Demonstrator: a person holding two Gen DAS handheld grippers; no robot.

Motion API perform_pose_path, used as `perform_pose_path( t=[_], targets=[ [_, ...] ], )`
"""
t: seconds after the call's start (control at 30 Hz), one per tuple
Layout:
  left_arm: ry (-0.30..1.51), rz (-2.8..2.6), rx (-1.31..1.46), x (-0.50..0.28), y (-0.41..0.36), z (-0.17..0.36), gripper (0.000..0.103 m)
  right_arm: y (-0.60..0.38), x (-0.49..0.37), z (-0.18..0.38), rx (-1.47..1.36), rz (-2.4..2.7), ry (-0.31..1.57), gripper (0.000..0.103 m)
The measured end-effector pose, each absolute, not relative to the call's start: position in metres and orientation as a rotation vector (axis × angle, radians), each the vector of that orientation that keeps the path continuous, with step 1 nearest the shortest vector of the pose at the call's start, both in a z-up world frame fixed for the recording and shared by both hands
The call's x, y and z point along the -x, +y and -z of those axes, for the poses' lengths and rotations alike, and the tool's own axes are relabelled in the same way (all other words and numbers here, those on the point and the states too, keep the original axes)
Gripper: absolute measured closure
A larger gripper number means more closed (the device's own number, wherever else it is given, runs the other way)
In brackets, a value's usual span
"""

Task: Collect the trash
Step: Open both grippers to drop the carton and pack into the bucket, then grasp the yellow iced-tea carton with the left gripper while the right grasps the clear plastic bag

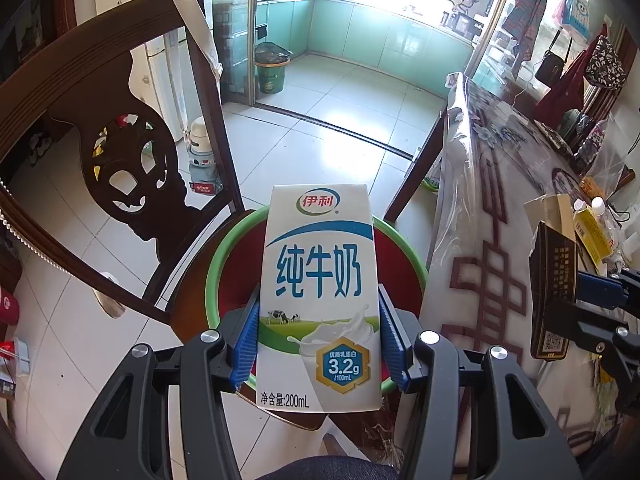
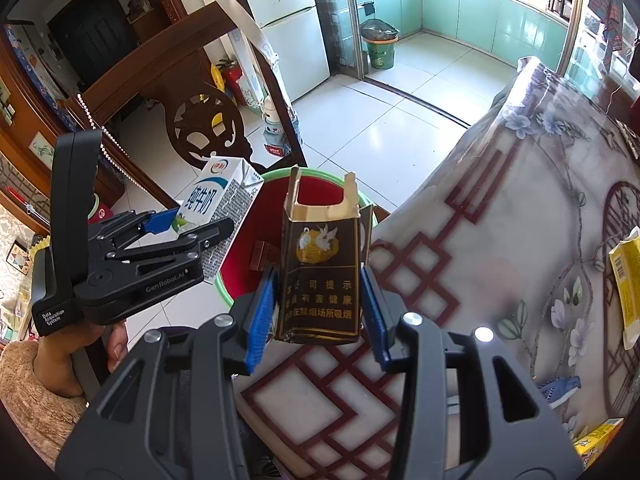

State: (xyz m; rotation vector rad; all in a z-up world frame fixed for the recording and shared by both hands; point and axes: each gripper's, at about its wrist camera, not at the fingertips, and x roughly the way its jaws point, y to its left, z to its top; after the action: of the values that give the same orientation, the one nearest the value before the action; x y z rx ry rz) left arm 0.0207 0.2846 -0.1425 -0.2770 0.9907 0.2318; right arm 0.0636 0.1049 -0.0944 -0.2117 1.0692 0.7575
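Tiled floor [image 1: 320, 128] in pale glossy squares runs from the dining space through a sliding-door track into a kitchen with mint-green cabinets [image 1: 384, 36], where a lined green waste bin [image 1: 272, 66] stands by the door frame. On the right sits the worktop [image 2: 520, 208], covered by a floral cloth with a dark red lattice border under clear plastic; its near corner hangs just beside a red basin with a green rim [image 2: 224, 292] that stands on the floor. A carved dark wooden chair [image 1: 132, 168] with a cloth over its back is just left of the basin, so the basin is between chair and worktop edge. A white refrigerator [image 2: 288, 28] stands behind the chair.

The left gripper [image 1: 320, 340] has its blue-padded jaws closed on the sides of a white and blue 200 mL milk carton [image 1: 320, 296], held upright above the basin. The right gripper [image 2: 318, 312] has its jaws pressed against a dark brown, torn-open cigarette pack [image 2: 320, 276], which is over the basin's rim beside the worktop corner. A small brown box [image 2: 264, 256] lies inside the basin. Yellow wrappers [image 2: 624, 284] lie on the worktop well to the right. Open floor stretches beyond the basin towards the kitchen.
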Motion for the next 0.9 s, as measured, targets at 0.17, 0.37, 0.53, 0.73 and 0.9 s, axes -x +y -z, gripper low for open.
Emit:
perform_pose_path(
  t=[0.17, 0.37, 0.53, 0.73, 0.9],
  targets=[
    [1.002, -0.248, 0.302, -0.025, 0.291, 0.146, 0.043, 0.112, -0.067, 0.096, 0.222, -0.76, 1.067, 0.061],
    [0.949, -0.281, 0.332, -0.019, 0.294, 0.136, 0.025, 0.102, -0.067, 0.083, 0.184, -0.764, 1.018, 0.03],
    [0.933, -0.24, 0.289, -0.019, 0.275, 0.126, 0.025, 0.062, -0.065, 0.077, 0.128, -0.722, 1.011, 0.03],
    [0.923, -0.143, 0.21, -0.03, 0.231, 0.112, 0.025, -0.019, -0.07, 0.077, 0.009, -0.56, 1.014, 0.026],
    [0.904, -0.046, 0.179, -0.036, 0.192, 0.095, 0.025, -0.086, -0.068, 0.077, 0.005, -0.421, 0.983, 0.025]
  ],
)
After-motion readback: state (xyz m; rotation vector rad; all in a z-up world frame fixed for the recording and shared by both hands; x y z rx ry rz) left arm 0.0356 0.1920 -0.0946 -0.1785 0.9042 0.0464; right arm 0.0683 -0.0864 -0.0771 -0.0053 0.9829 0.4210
